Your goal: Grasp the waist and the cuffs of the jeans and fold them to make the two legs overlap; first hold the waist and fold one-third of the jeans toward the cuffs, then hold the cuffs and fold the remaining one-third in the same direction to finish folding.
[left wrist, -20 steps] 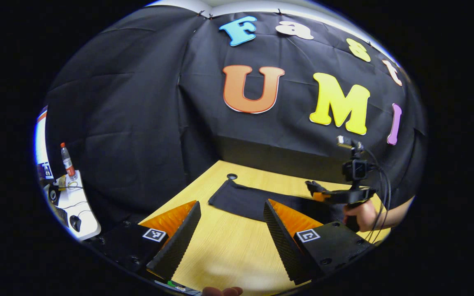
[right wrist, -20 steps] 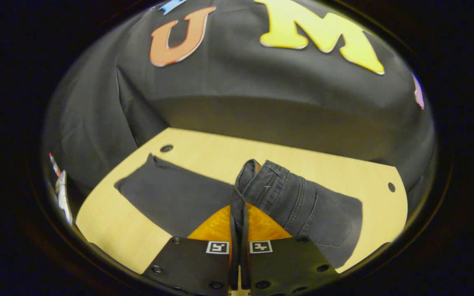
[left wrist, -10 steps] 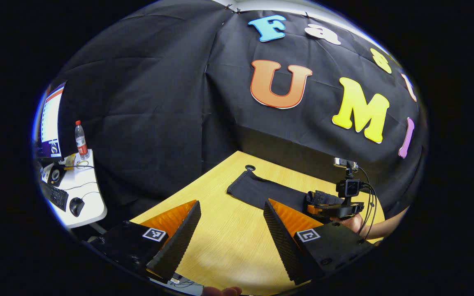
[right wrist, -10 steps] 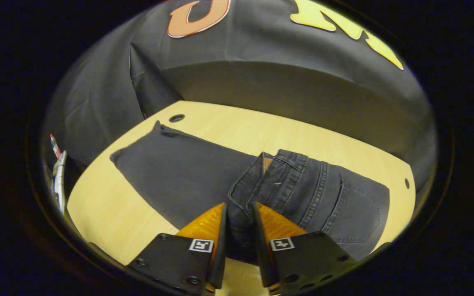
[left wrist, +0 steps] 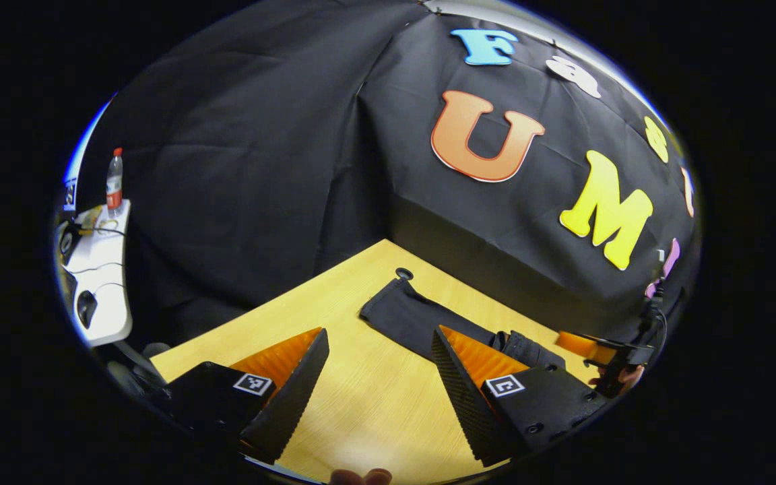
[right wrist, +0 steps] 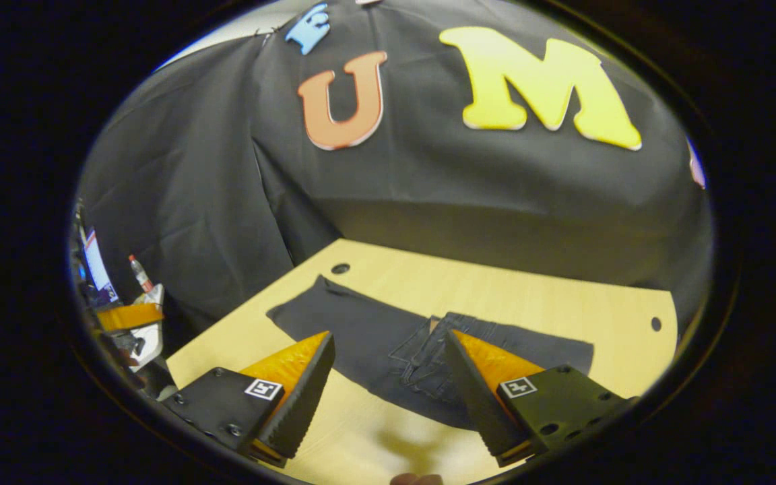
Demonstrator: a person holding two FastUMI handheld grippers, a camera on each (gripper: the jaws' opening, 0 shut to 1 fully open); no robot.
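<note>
Your wooden bench (right wrist: 496, 289) carries the dark jeans (right wrist: 361, 330), now lying flat with the waist (right wrist: 438, 337) folded over the legs. Your right gripper (right wrist: 388, 387) has let go of that waist; its jaws now gape above it. Your left gripper (left wrist: 378, 377) hovers with jaws apart, holding nothing, near the cuffs (left wrist: 391, 306). A side desk (left wrist: 102, 283) holds a bottle (left wrist: 114, 178).
</note>
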